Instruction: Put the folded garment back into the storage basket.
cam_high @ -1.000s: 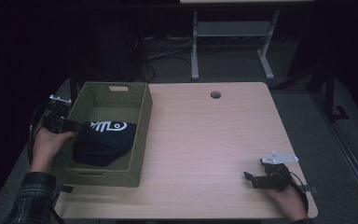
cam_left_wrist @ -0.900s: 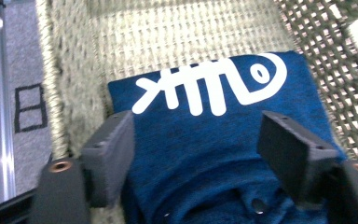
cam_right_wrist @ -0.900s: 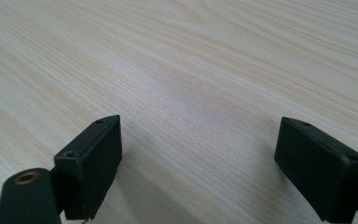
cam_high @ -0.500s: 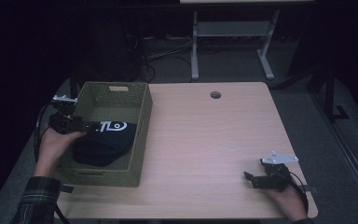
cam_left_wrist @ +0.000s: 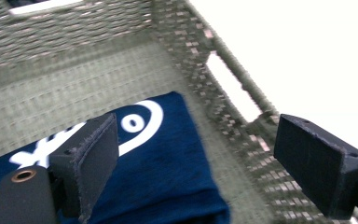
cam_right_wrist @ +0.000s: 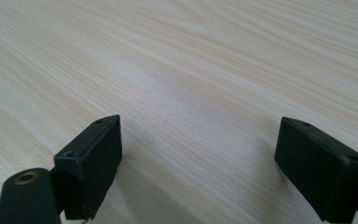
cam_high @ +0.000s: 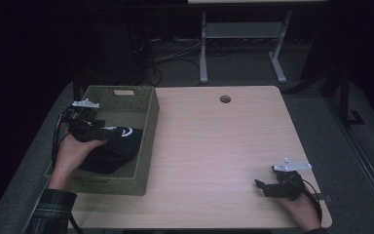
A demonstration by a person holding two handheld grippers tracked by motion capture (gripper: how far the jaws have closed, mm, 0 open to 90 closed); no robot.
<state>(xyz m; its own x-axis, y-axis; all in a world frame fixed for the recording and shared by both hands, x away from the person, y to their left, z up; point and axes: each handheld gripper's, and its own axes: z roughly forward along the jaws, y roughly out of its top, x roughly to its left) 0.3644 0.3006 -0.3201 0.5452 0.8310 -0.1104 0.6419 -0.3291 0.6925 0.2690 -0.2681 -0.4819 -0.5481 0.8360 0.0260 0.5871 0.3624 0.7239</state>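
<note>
The navy cloth [cam_high: 111,148] is lying folded on the floor of the woven basket [cam_high: 148,127], toward the basket's near end. It is dark blue with a white printed logo on its upper face; in the left gripper view the cloth [cam_left_wrist: 168,163] is showing a soft nap and a folded edge.

The left claw [cam_high: 106,134] is hovering inside the basket just above the cloth. Its jaws have just been opening and are now standing wide apart, gripping nothing; the cloth is lying below and between them, free of the pads. The basket wall with its handle slot [cam_left_wrist: 233,86] is rising close beside the right-hand jaw.

The right claw [cam_high: 262,186] is resting low over the bare wooden tabletop [cam_high: 214,146] at its near right corner, well apart from the basket. Its jaws are spread wide and are holding nothing.

The high view is showing a round cable hole [cam_high: 225,99] near the tabletop's far edge. The right gripper view is showing the wood grain [cam_right_wrist: 191,70] at close range.
</note>
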